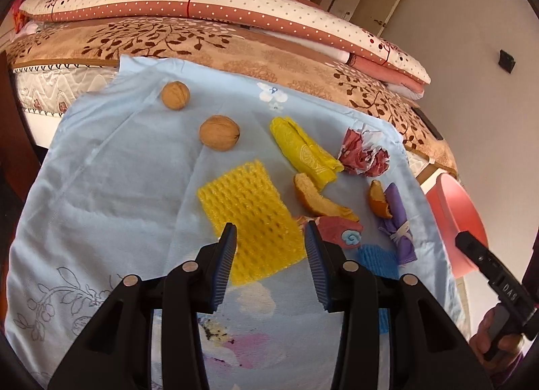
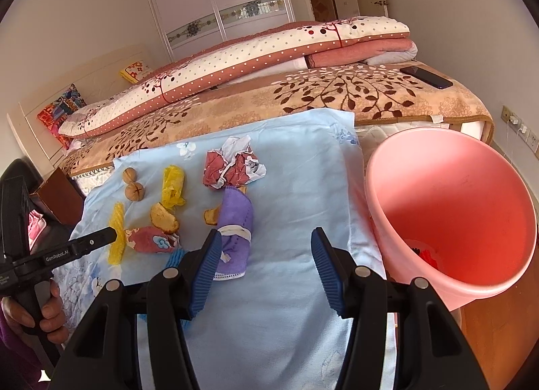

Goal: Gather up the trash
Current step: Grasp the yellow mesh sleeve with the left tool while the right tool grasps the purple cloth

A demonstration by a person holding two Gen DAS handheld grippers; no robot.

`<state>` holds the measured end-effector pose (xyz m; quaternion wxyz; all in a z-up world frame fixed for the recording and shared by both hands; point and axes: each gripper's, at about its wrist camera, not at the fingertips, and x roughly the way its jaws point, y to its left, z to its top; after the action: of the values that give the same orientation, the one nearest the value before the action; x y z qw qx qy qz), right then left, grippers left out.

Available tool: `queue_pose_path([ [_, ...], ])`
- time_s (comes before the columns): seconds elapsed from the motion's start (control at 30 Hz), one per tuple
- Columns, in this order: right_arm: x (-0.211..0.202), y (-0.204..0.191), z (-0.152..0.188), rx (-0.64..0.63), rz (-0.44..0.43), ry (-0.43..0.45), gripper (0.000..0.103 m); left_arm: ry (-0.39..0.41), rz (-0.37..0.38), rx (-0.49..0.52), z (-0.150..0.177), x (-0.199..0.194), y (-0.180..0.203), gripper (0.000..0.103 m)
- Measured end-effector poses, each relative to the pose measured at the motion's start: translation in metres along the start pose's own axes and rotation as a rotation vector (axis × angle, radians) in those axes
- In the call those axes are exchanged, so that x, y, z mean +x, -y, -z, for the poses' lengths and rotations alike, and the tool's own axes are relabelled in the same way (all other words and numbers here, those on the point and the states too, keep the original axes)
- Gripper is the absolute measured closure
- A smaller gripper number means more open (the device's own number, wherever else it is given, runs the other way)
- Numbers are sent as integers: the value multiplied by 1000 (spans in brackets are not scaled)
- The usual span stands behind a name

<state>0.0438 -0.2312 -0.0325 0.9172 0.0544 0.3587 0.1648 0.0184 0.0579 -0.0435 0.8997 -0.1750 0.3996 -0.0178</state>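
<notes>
Left gripper: angled downward, fingers parted over yellow foam net; right gripper: angled downward, parted, nothing gripped

The left gripper, seen at about nine o'clock in the right wrist view, carries small white lettering along its black arm that reads "GenRoboLAI" or close to it; the last letters are hard to make out. In the left wrist view, the right gripper at about four o'clock bears pale characters on its black body, seemingly upside down, reading roughly "DAS". No other writing is legible.
</notes>
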Motion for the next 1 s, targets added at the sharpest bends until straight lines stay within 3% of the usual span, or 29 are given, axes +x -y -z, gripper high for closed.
queue_pose_path([
  [0.13,3,-5,-1,-8,-8,-3,48,50,-37,55,0,-4,16,61],
  [0.5,14,-17,-2,-37,-30,-28,46,48,-115,142,12,7,25,61],
  [0.57,18,-19,-3,-27,-40,-40,46,47,-108,145,13,6,23,69],
  [0.6,20,-19,-3,-24,-44,-44,46,45,-102,147,13,6,23,80],
  [0.7,25,-22,-5,-24,-51,-57,46,42,-91,148,14,5,21,91],
  [1.0,45,-27,-7,-3,-53,-112,46,85,-21,141,13,-15,23,94],
])
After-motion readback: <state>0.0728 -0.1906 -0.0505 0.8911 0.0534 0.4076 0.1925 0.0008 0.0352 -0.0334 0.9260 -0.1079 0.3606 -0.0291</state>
